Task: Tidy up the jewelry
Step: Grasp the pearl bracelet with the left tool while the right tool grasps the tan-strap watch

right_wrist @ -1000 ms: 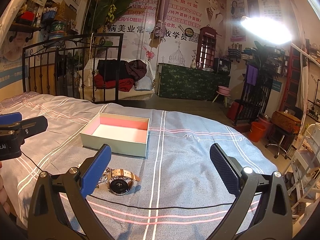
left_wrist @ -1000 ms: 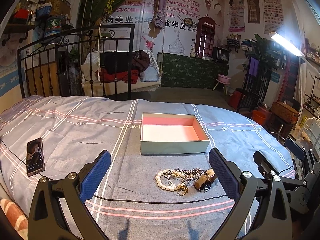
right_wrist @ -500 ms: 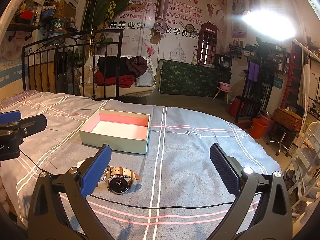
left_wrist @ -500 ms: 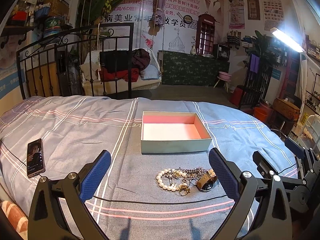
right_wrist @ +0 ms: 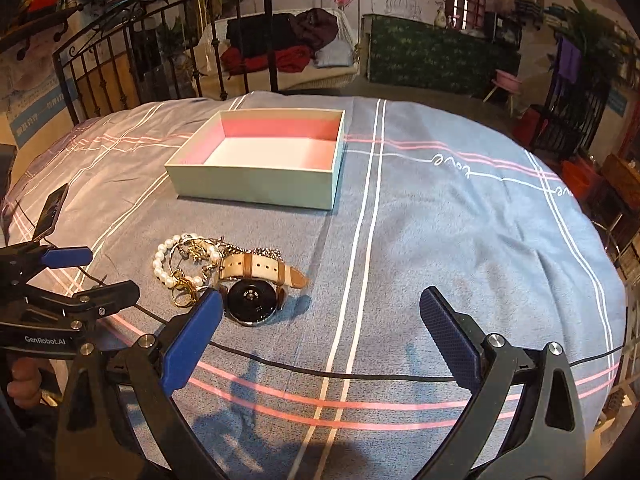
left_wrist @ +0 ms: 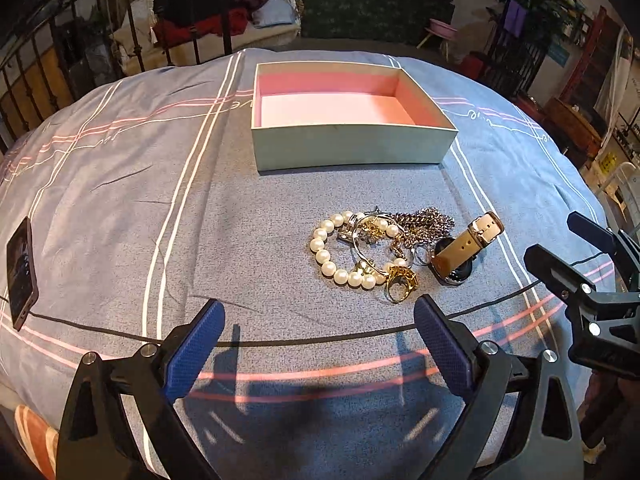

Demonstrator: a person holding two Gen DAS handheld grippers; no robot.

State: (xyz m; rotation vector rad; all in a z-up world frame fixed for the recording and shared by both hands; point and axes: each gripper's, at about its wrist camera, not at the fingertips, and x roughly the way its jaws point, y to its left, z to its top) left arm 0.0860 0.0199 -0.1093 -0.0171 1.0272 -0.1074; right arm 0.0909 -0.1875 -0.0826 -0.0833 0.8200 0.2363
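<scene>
Jewelry pile (left_wrist: 384,254) sits on the bedspread (left_wrist: 120,208) just in front of the open box (left_wrist: 352,148), apart from it; box interior is pink and holds nothing. Pile = pearl bracelet (left_wrist: 340,256), gold ring (left_wrist: 400,286), silver chain (left_wrist: 428,222), watch (left_wrist: 460,254), all touching or tangled. Left wrist view shows the watch on edge, strap up, dial hidden; right wrist view shows its round black face (right_wrist: 251,301) and tan strap (right_wrist: 260,266) clearly, with the ring (right_wrist: 183,294) partly behind a blue finger pad (right_wrist: 192,340). Left gripper (left_wrist: 316,344) spread wide, holding nothing, nearer than the pile. Right gripper (right_wrist: 320,328) also spread wide and empty, watch just off its left fingertip. Phone (left_wrist: 20,268) lies well left of the pile, black cable (left_wrist: 280,342) running across the spread. Iron bed rail (right_wrist: 160,48) beyond the box.
</scene>
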